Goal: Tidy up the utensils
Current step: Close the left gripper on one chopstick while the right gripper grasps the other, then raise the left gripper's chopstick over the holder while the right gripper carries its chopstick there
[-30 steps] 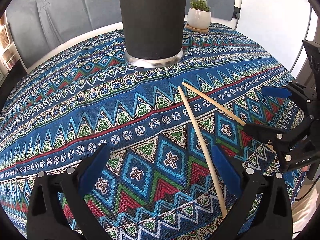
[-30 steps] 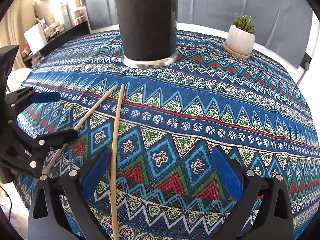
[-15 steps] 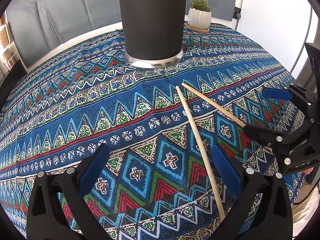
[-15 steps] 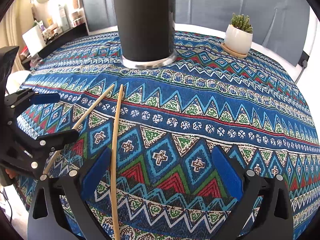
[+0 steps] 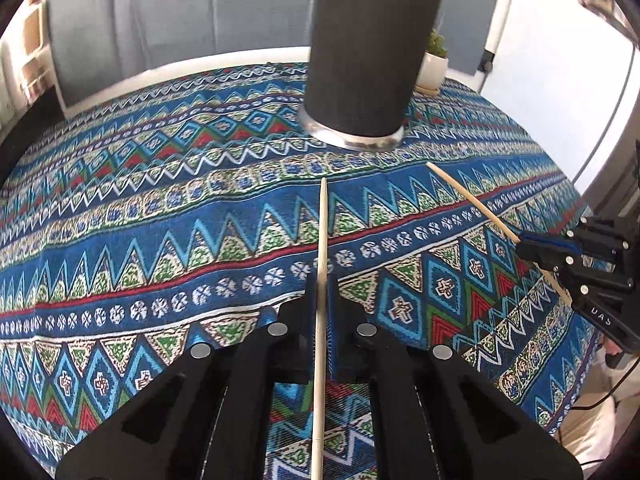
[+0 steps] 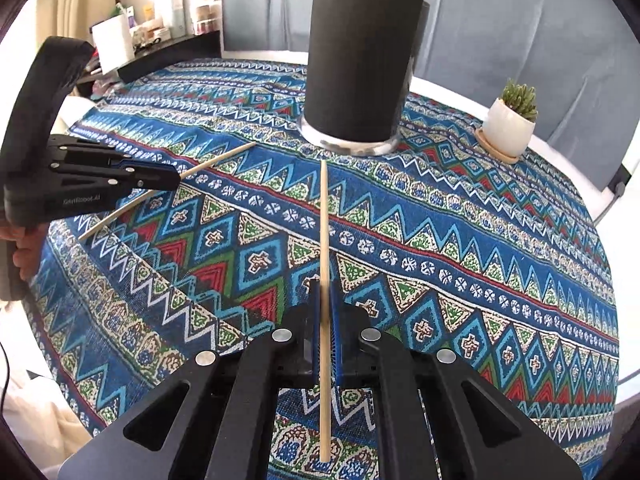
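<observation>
so starting off to the left of the left gripper [image 5: 320,292]: there's a shelf [image 6: 160,36] with bottles and a white box, sitting behind the table edge, next to a pale curtain. The backdrop behind the table is a grey-blue fabric panel [image 5: 180,16]. The table itself is round and covered in a busy patterned tablecloth [image 5: 160,208], blue with zigzags, diamonds and red and green triangles.

The left gripper has its blue pads squeezed together on a wooden chopstick [image 5: 322,240], which pokes out forward between the fingers, tip aimed at the black cylindrical holder [image 5: 368,68]. That holder stands straight ahead of both grippers on a shiny metal base, and in the right wrist view a few stick ends show above its rim.

The right gripper [image 6: 328,304] is clamped the same way on a second chopstick [image 6: 324,232], also pointing at the holder and lifted off the cloth. Each gripper shows up at the side of the other's view with its stick.

Further right, beyond the holder, a little succulent in a white pot [image 6: 510,124] sits on a wooden saucer, and past the table edge there's a white wall [image 5: 552,60]
</observation>
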Tool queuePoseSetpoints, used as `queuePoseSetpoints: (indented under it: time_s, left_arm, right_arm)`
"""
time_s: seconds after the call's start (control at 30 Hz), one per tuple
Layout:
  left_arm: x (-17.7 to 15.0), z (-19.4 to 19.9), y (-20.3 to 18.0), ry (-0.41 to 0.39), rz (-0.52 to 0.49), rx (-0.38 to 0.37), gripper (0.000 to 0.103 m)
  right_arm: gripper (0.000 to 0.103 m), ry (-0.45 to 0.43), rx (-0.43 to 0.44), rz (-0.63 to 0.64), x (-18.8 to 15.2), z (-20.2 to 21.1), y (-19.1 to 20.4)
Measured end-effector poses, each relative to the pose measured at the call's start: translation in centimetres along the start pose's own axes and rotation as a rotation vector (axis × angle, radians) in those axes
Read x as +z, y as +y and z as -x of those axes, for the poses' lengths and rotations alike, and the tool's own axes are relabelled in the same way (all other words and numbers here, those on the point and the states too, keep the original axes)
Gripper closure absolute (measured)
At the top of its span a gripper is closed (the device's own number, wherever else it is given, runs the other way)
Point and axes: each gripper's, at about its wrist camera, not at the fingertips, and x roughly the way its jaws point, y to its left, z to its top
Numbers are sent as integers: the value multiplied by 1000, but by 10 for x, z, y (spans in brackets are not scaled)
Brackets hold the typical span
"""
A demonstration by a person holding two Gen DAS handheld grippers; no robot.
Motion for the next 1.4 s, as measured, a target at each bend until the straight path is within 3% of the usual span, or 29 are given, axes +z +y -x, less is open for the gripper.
queuePoseSetpoints:
  time_s: [0.13, 0.27, 0.4, 0.8, 1.17, 1.4]
  left_arm:
    - [3, 14, 14, -43, 2, 33, 98]
    - [14, 31, 24, -83, 29, 21, 98]
    - [26, 44, 25, -109, -8, 21, 98]
    - [86, 74, 14, -228, -101, -5, 98]
    - [140, 93, 4, -295, -159, 7, 98]
    - [177, 107, 9, -370, -125, -17, 98]
  right_arm:
    - [98, -60, -16, -4, 5, 14, -3]
    - [98, -85, -3, -51, 13, 23, -12]
    - [98, -126, -24, -87, 22, 36, -23]
    - [98, -221, -166, -185, 51, 71, -69]
    - [98, -318, -252, -140, 92, 103, -89]
    - [98, -404, -233, -128, 128, 114, -97]
